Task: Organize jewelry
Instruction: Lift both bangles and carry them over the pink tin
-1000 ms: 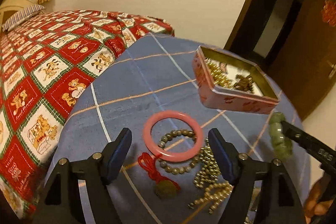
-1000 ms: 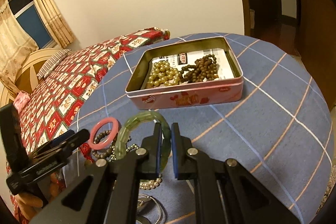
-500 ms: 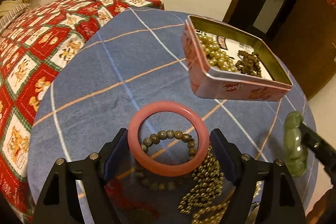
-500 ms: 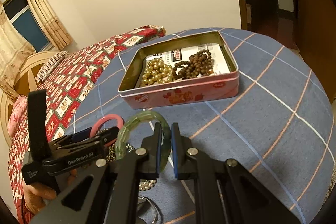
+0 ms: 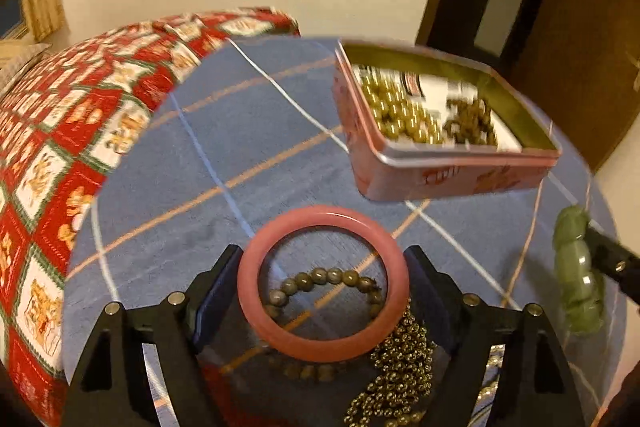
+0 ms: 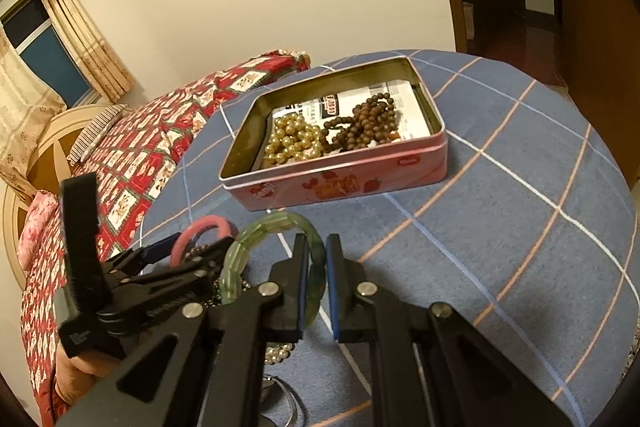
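Low in both frames, the left tool point(image 5: 323, 301) clamps a pink bangle point(image 5: 322, 283); the right tool point(image 6: 317, 277) clamps a green bracelet point(image 6: 272, 255).

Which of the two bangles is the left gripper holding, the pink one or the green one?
The pink bangle: a smooth plain ring clamped across its width by the left gripper. The green bangle, made of translucent segments, is pinched in the right gripper.

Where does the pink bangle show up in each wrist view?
Left wrist: pink bangle at bottom center, between the left gripper fingers.
Right wrist: lower left, a partial arc behind the left gripper and left of the green bracelet.
Shared landmark: the pink tin.
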Motion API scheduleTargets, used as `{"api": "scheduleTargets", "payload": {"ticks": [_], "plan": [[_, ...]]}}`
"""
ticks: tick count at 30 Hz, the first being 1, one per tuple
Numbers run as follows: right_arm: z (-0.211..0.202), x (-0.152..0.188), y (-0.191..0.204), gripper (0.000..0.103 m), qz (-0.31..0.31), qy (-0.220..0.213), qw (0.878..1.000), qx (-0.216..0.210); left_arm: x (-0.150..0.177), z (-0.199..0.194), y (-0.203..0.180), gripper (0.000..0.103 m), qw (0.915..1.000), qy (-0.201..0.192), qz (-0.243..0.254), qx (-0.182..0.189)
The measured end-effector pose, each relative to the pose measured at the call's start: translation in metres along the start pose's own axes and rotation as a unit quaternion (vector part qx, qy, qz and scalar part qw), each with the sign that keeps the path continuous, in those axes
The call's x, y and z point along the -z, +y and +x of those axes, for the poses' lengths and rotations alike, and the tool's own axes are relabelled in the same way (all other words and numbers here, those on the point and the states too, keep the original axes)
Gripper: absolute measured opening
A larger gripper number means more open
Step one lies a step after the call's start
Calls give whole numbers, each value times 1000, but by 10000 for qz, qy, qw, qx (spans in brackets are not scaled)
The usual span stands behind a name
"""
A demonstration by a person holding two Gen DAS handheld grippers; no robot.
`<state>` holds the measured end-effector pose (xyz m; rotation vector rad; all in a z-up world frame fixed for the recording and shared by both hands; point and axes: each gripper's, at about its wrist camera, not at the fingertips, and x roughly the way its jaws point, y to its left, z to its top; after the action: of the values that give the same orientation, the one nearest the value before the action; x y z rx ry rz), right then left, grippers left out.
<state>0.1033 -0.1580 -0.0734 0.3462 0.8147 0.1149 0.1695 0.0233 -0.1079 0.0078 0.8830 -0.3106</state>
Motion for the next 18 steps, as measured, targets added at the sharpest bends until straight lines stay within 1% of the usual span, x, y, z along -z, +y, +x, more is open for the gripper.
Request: {"api": "scheduleTargets", "payload": {"ticks": [1,3,8,11,14,18], "plan": [[-1,0,0,12,-1,-18,10000,7,-1,-5,1,81,9999,-116,-11,27],[-3,-1,0,12,7,-71,10000,9,-2,-23,3,81,9988,-478,-56,122],[-9,-4,0,12,33,-245,9997,-37,-1,-65,7,81,9918,-1207,-175,378],[-13,-6,1,12,24,-339,9994,-34,-5,-78,6,81,9885,-1402,-292,495],[-17,-10,2,12,27,-420,9991,-24,-10,-84,-2,81,9862,-1521,-231,606],[-19,-20,0,12,29,-563,9984,59,-16,-87,-14,81,9847,-1646,-103,560]]}}
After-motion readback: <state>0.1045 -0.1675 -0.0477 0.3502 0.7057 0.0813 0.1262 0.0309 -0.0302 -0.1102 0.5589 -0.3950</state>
